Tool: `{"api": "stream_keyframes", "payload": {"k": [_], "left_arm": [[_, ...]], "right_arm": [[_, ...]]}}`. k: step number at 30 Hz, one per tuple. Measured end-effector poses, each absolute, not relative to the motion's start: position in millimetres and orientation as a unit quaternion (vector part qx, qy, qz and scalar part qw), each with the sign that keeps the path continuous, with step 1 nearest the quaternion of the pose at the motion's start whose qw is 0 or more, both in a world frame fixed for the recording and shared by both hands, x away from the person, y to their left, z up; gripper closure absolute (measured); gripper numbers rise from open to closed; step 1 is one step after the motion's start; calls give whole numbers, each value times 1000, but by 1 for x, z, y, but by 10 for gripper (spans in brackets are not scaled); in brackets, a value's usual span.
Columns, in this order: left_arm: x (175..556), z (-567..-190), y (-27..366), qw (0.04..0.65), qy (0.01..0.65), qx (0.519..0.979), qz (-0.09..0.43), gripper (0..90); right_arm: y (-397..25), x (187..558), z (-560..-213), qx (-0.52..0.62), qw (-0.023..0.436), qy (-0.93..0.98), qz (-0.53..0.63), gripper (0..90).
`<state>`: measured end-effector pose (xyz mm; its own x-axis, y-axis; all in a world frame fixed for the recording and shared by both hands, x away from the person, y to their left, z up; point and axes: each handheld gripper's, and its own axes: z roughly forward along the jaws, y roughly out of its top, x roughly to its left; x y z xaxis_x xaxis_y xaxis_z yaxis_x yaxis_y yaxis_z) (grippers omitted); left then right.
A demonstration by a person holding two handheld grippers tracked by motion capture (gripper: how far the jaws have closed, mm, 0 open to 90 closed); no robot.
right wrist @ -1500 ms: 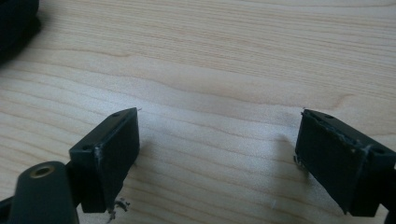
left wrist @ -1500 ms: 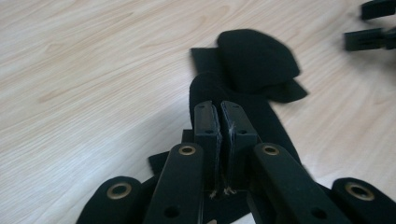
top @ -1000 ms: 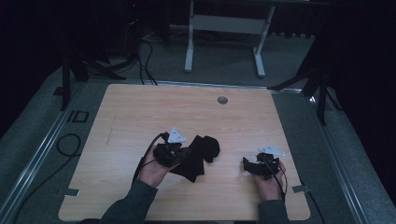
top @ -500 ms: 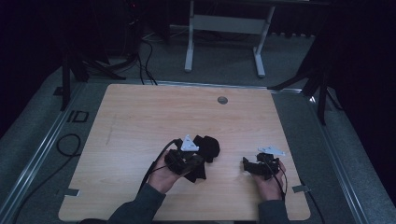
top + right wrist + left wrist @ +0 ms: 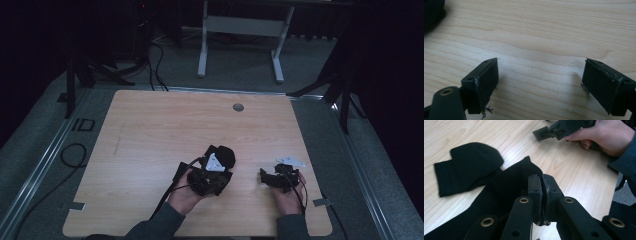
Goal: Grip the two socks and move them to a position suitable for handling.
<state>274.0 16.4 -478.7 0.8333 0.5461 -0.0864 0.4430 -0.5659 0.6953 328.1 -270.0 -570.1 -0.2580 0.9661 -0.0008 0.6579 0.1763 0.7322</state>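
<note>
the left gripper (image 5: 541, 185) has its jaws pinched together on a fold of a black sock (image 5: 506, 182) near the table's (image 5: 150, 130) front edge. the right gripper (image 5: 541, 82) rests wide apart over bare wood, holding nothing. a 2nd sock piece (image 5: 466, 165) lies just beside.

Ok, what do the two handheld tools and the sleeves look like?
Both tools are black. The left tool has brass-coloured rivets on its jaw links; the right tool has worn black pads. Each carries a grey three-cornered plate and trails a black cable. Sleeves are dark grey.
</note>
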Motion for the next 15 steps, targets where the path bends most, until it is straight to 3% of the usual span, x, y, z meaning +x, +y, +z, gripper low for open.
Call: {"api": "stream_keyframes", "payload": {"k": [9, 12, 13, 15], "left_arm": [[269, -476, 3, 379, 255, 888, 51, 852], [272, -478, 6, 387, 262, 883, 48, 789], [273, -478, 8, 390, 264, 881, 46, 694], [275, -478, 10, 399, 263, 878, 36, 659]], "right_arm": [[-270, 328, -570, 558, 243, 727, 316, 133], [-270, 328, -570, 558, 244, 727, 316, 133], [-270, 328, -570, 558, 244, 727, 316, 133], [-270, 328, -570, 558, 243, 727, 316, 133]]}}
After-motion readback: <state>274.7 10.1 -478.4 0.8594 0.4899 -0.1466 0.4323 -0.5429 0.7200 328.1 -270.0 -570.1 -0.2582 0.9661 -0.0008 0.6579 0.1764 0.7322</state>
